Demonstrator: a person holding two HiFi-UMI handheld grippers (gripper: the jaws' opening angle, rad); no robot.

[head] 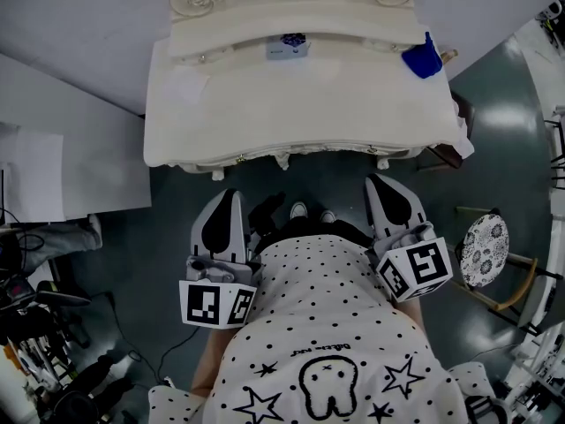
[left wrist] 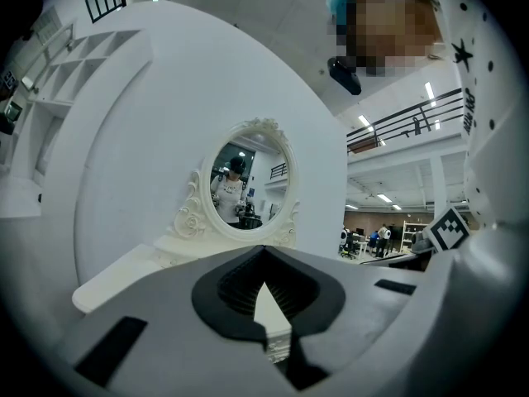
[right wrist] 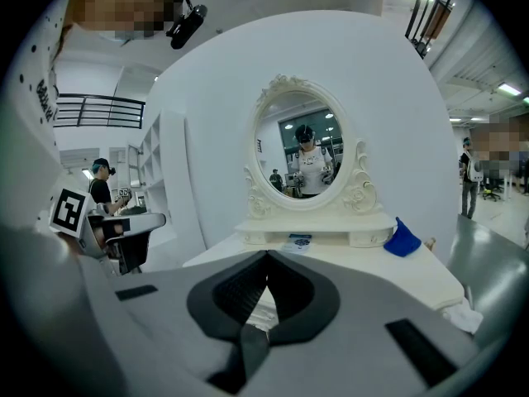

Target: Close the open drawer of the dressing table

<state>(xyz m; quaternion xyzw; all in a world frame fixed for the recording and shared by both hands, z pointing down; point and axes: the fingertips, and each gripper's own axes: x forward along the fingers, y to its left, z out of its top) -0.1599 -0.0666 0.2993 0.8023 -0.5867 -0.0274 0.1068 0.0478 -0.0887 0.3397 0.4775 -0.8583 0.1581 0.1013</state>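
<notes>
The cream dressing table (head: 221,104) stands straight ahead of me, with its oval mirror (right wrist: 302,151) at the back. Along its front edge (head: 300,155) I see small knobs, and no drawer sticks out past that edge in the head view. My left gripper (head: 231,193) hovers a short way in front of the table's left half, pointing at it. Its jaws (left wrist: 264,251) are shut with nothing between them. My right gripper (head: 380,182) hangs before the right half, also apart from the table. It is shut and empty too (right wrist: 266,255).
A blue cloth (head: 422,58) and a small white box (head: 289,46) lie at the back of the tabletop. A stool with a patterned seat (head: 485,251) stands to the right. A white desk (head: 53,175) borders the left. My feet (head: 311,211) are between the grippers.
</notes>
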